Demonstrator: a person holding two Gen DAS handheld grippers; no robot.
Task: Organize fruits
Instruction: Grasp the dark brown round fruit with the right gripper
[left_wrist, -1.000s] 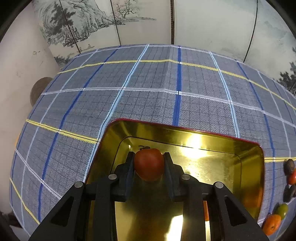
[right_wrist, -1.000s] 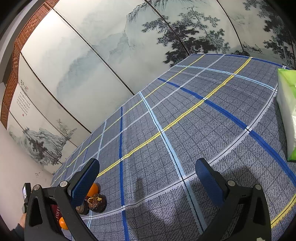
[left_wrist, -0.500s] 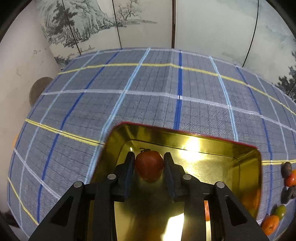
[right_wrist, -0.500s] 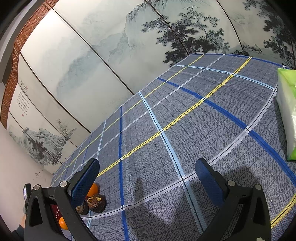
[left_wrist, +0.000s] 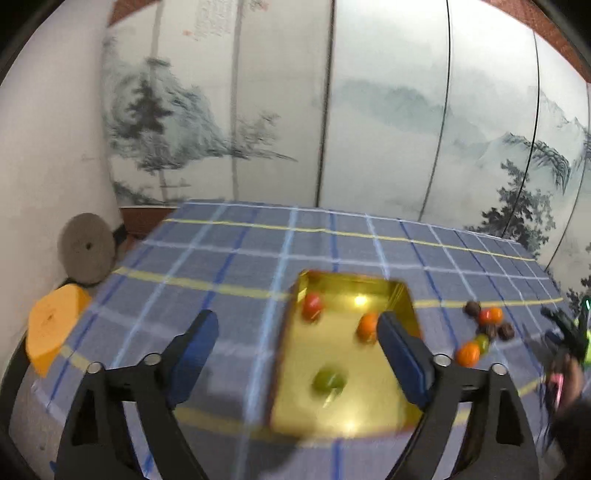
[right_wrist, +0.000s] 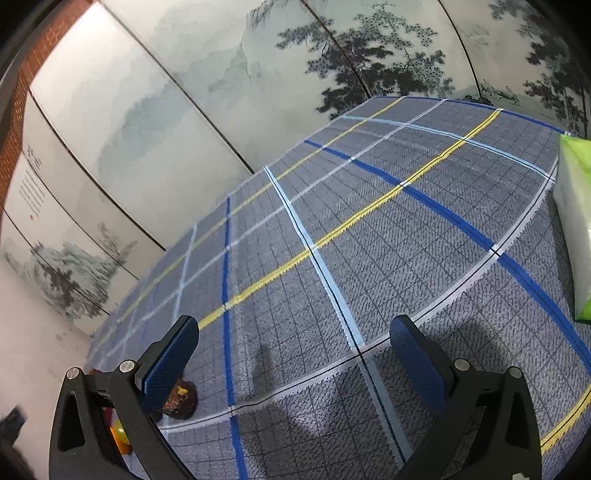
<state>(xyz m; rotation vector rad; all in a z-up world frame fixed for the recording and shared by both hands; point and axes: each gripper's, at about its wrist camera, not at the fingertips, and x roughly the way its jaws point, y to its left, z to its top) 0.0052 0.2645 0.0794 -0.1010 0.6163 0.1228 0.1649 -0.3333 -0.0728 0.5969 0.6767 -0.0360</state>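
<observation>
1. Hanging above the desk (left_wrist: 229, 254), the left gripper (left_wrist: 295, 332) stands wide; its jaws have just been opening, and nothing is between them.
2. The gold tray (left_wrist: 369, 413) holds three fruits: a red tomato (left_wrist: 312, 306) at its far left, an orange fruit (left_wrist: 367, 326) at the far right just beside the right finger, and a green fruit (left_wrist: 328, 382) nearer.
3. Right of the tray, a loose pile of fruits (left_wrist: 484, 332) lies on the checked cloth.
4. The right gripper (right_wrist: 291, 350) is wide and empty over bare cloth; a dark fruit (right_wrist: 181, 400) sits by its left finger.
5. A green packet (right_wrist: 576, 229) lies at the right edge.
</observation>
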